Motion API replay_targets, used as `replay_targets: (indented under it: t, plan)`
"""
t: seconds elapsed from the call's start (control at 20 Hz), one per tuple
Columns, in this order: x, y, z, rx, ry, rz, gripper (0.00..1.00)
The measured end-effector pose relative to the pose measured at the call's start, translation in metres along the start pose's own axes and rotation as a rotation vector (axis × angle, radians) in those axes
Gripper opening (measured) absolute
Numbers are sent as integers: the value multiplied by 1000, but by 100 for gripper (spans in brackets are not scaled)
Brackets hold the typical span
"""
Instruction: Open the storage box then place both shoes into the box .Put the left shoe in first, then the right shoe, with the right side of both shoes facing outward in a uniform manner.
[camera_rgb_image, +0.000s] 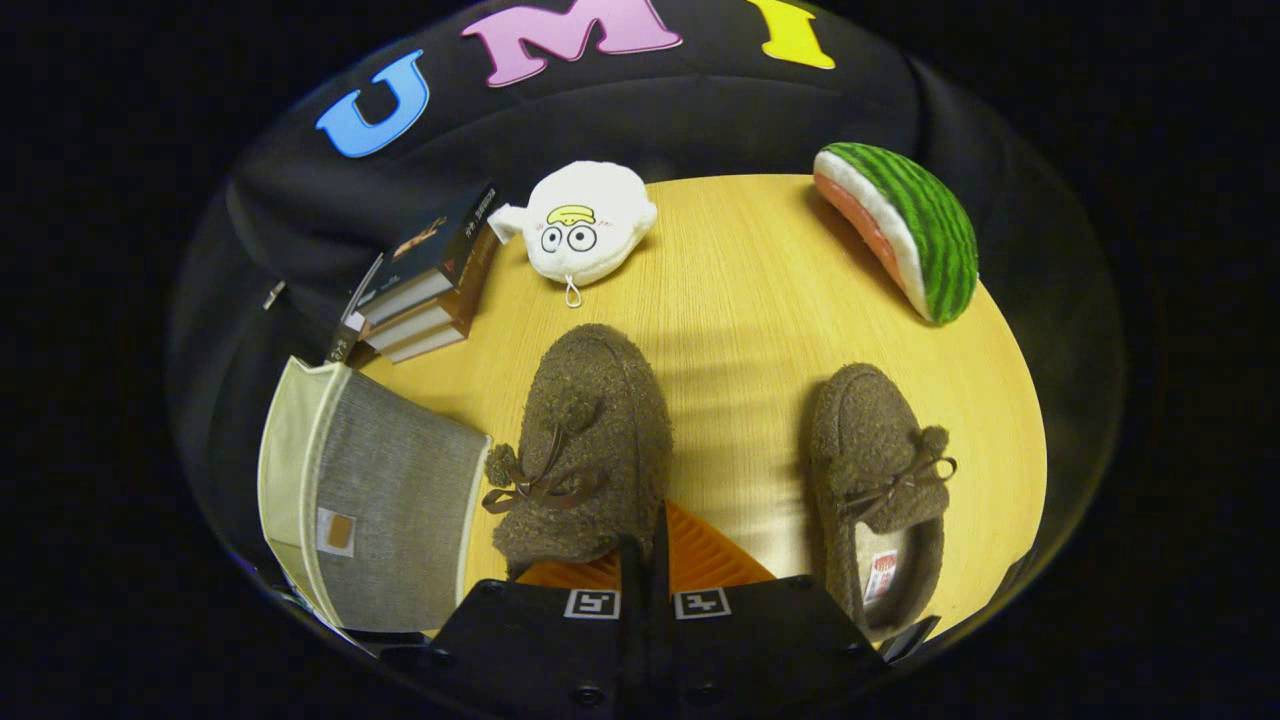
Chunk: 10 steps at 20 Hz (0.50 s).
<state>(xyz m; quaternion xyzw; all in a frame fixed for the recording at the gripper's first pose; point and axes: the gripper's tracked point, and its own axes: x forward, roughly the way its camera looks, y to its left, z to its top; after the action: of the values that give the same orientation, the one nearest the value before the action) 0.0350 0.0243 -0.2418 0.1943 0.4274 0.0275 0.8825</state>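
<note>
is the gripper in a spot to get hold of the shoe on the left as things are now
Probably yes, once it opens. The gripper is shut, fingers together, right at the heel of the left shoe. Nothing stands between them; the storage box sits beside the shoe, off the path.

A round worktop (760, 290) of pale yellow wood grain stands against a black cloth wall (300, 190) that hangs in soft folds behind and around it. Light falls from above, leaving a bright patch on the wood and faint banded shadows across its middle. Beyond the worktop's rim everything drops into darkness.
</note>
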Motion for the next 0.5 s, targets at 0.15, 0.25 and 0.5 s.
replay_targets:
  t: [0.15,0.25,0.5]
  plan:
    - [-34,17,1,62,-46,33,5]
    - [-56,33,1,68,-80,65,5]
    - [-105,80,12,111,-158,153,5]
